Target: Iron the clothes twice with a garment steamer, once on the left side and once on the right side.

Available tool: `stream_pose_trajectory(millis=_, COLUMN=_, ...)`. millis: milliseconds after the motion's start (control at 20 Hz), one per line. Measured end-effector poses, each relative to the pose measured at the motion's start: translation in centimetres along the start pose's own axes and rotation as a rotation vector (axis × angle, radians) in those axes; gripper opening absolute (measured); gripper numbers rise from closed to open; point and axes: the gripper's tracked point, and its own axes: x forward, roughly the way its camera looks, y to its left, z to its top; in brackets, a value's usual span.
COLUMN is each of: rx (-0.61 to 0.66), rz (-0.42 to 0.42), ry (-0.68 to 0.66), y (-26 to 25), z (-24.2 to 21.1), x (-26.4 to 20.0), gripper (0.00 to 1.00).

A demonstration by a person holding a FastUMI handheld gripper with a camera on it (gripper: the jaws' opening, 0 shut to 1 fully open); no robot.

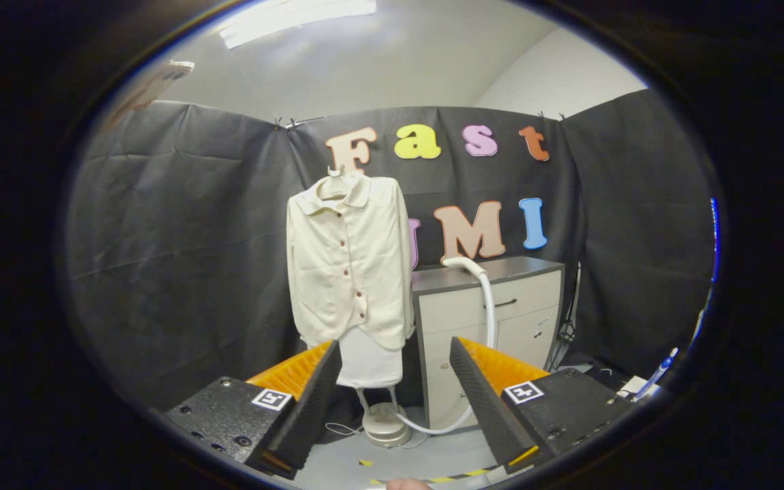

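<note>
The gripper (392, 354) is spread wide, its two fingers (310, 401) well apart and grasping nothing, with open air between them; beyond that gap, well ahead, a cream shirt (349, 262) hangs buttoned on a hanger (335, 174) against the black cloth wall (174, 245), its hem falling over a white board (370, 364) on the steamer's stand; the left side of the shirt has free room beside it, only dark cloth behind, while its right sleeve hangs just beside a grey-topped cabinet (494, 313) that stands close on that side; the steamer's round base (386, 425) sits on the floor (426, 456) below the shirt, between the two fingers as seen from here; a white hose (487, 299) rises from it, runs up in front of the cabinet and bends over onto the cabinet top, where its end is hard to make out, so the steamer head cannot be told; yellow and black tape (456, 476) marks the floor near the fingers; to the right, past the right finger, some small things including a blue-tipped one lie at the rim, too distorted to name; the hanger's hook overlaps the wall behind it.
</note>
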Motion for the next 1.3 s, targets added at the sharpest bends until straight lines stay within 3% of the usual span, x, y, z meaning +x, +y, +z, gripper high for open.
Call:
stream_pose_trajectory(millis=900, rx=-0.015, rz=-0.117, ry=-0.017, y=-0.3, z=0.4, x=4.2, gripper=0.98)
stream_pose_trajectory(millis=1300, rx=-0.079, rz=-0.131, ry=-0.022, y=-2.8, z=1.6, x=9.7, gripper=0.98)
